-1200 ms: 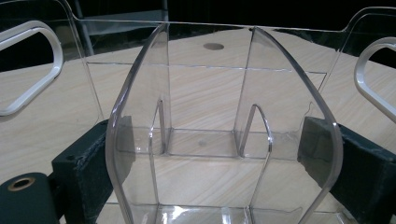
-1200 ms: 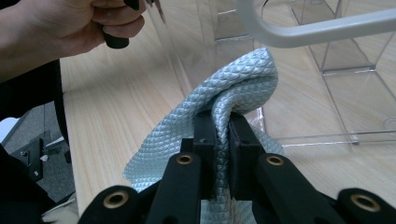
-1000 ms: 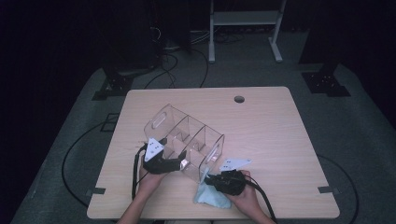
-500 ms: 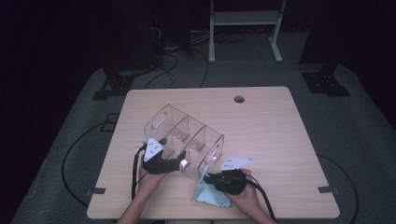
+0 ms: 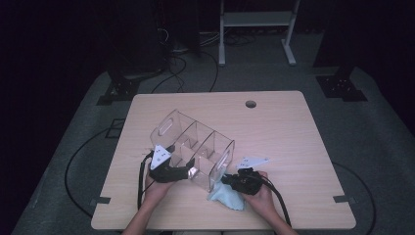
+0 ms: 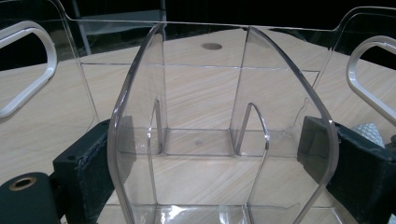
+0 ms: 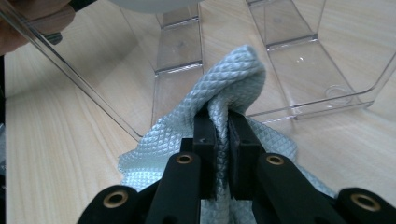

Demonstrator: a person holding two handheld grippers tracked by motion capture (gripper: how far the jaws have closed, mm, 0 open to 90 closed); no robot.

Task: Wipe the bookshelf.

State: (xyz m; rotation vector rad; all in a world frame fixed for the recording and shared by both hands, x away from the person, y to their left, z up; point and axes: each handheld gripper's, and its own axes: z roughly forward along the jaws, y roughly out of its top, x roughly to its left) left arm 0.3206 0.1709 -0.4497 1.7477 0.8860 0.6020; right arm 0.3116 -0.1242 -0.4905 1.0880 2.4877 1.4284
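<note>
A clear plastic organizer (image 5: 195, 142) with several compartments and a slot handle at each end stands tipped on the wooden table (image 5: 288, 137). My left gripper (image 5: 188, 172) holds its near side. In the left gripper view the black pads (image 6: 88, 163) press on the curved walls of the organizer (image 6: 205, 93) from both sides. My right gripper (image 5: 227, 180) is shut on a bunched fold of a pale blue textured cloth (image 5: 226, 197). In the right gripper view, the cloth (image 7: 233, 74) in the gripper (image 7: 219, 123) touches the organizer's (image 7: 299, 56) clear end wall.
A round cable hole (image 5: 250, 104) sits near the table's far edge. Cables trail from both grippers off the near edge. Dark floor with cables and a white stand (image 5: 254, 19) lies beyond the table.
My right gripper has shifted a little toward the organizer with the cloth in it. The left gripper and the organizer have stayed in place.
</note>
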